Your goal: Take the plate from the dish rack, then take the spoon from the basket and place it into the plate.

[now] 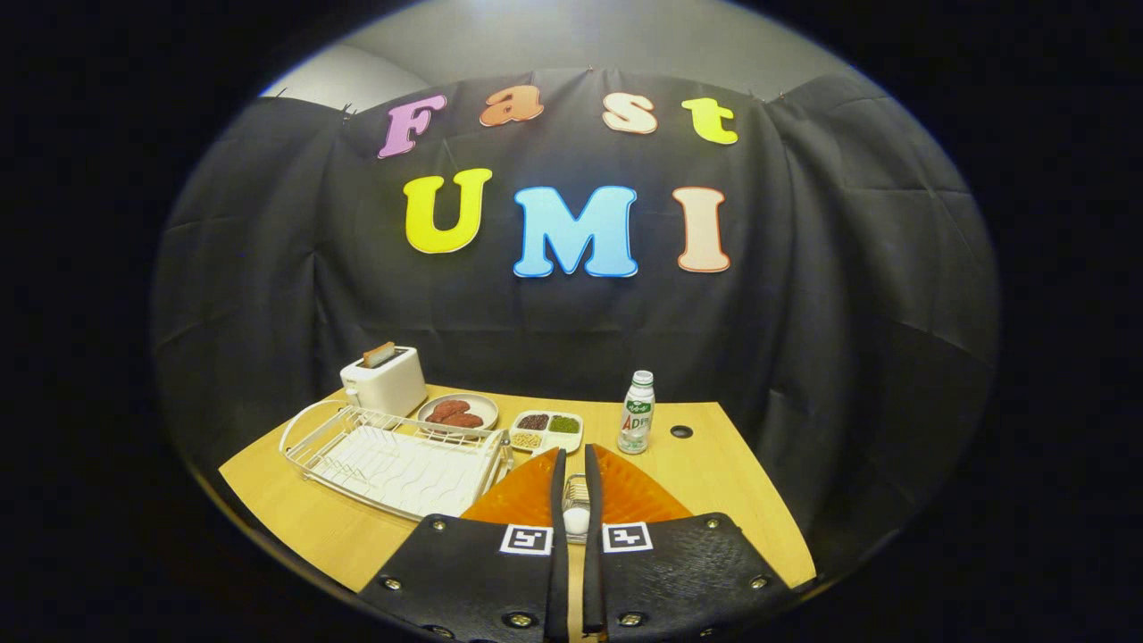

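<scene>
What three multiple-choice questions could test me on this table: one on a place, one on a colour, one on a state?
1. Where does the bottle stand?
A. Inside the toaster
B. Beside the sectioned dish, on its side away from the dish rack
C. On the orange plate

2. What colour is the plate behind the fingers of the hand-held gripper?
A. Blue
B. Green
C. Orange

3. In what state is the toaster?
A. A slice sticks up from its slot
B. It lies on its side
C. Its slot is empty

Answers:
1 B: the bottle is next to the sectioned dish, far from the dish rack.
2 C: the plate shows orange on both sides of the hand-held gripper, whose fingers stand close together; a grip cannot be told.
3 A: the slice rises above the upright toaster.
</scene>
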